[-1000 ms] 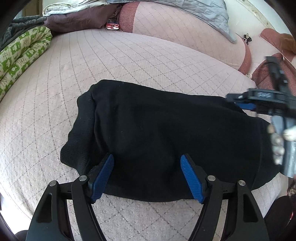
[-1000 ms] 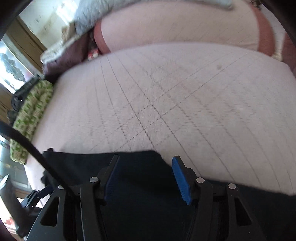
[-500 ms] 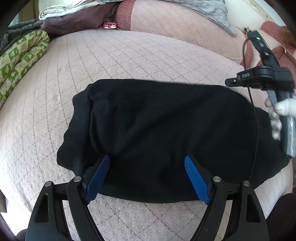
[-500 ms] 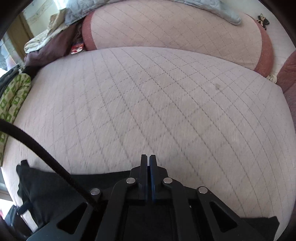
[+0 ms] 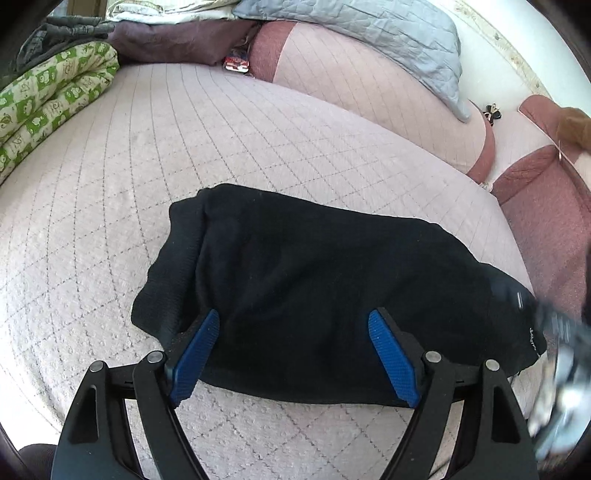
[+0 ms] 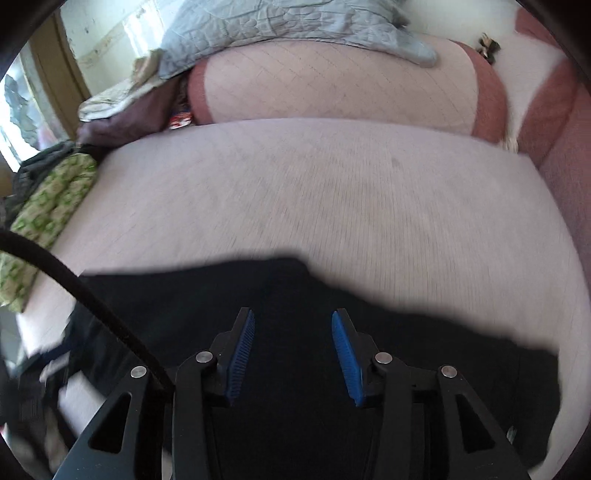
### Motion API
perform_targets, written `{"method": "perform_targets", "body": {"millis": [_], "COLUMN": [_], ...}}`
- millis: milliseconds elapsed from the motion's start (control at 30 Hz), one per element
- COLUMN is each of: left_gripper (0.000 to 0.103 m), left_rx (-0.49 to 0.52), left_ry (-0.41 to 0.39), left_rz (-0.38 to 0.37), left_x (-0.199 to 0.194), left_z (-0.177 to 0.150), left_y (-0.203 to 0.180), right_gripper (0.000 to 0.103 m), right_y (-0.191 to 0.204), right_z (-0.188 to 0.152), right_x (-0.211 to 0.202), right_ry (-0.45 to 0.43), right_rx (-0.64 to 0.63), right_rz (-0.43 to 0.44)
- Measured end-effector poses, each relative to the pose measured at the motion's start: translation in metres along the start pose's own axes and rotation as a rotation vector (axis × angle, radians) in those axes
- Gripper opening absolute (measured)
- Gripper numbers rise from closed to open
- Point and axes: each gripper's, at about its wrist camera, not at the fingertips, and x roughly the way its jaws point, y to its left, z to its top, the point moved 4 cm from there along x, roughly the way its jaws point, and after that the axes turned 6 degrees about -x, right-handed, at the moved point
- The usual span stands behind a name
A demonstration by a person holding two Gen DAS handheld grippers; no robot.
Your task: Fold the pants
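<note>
The black pants (image 5: 325,295) lie folded into a compact bundle on the pink quilted bed (image 5: 221,147). My left gripper (image 5: 293,325) hovers over the bundle's near edge, jaws wide apart, blue pads clear of the cloth. In the right wrist view the black pants (image 6: 295,295) fill the lower half, blurred by motion. My right gripper (image 6: 293,325) is above them with its jaws opening and nothing pinched between the pads. A blurred piece of the right gripper shows at the right edge of the left wrist view.
A green patterned quilt (image 5: 51,96) is rolled along the bed's left side. A grey quilted blanket (image 5: 369,33) drapes over a pink bolster (image 5: 369,99) at the back, with a dark purple cloth (image 5: 177,40) beside it. A black cable (image 6: 74,291) crosses the right wrist view.
The right gripper shut, then reopened, and swung from above the pants' far right end down toward the near right. The left gripper spread a little wider and stayed put.
</note>
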Motion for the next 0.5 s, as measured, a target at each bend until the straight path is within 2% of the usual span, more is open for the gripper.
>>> {"method": "perform_targets", "body": {"millis": [67, 133, 200, 333, 433, 500], "left_gripper": [0.082, 0.082, 0.082, 0.082, 0.082, 0.082], "left_rx": [0.011, 0.015, 0.040, 0.116, 0.140, 0.148], "left_ry": [-0.012, -0.035, -0.082, -0.202, -0.234, -0.249], "left_rz": [0.010, -0.001, 0.030, 0.160, 0.215, 0.246], "left_x": [-0.001, -0.006, -0.011, -0.019, -0.021, -0.021], "left_z": [-0.003, -0.008, -0.010, -0.016, -0.020, -0.022], "left_y": [-0.003, -0.007, -0.012, -0.020, -0.021, -0.020], "right_gripper": [0.048, 0.050, 0.050, 0.051, 0.061, 0.064], "right_y": [0.001, -0.004, -0.009, -0.004, 0.003, 0.001], "right_z": [-0.033, -0.058, -0.076, -0.083, -0.081, -0.080], "right_x": [-0.011, -0.009, -0.009, -0.026, -0.041, -0.052], "right_ry": [-0.010, 0.007, -0.006, -0.093, -0.155, -0.193], "right_rx": [0.024, 0.051, 0.078, 0.071, 0.016, -0.007], "right_rz": [0.003, -0.049, -0.031, -0.062, -0.124, -0.160]}}
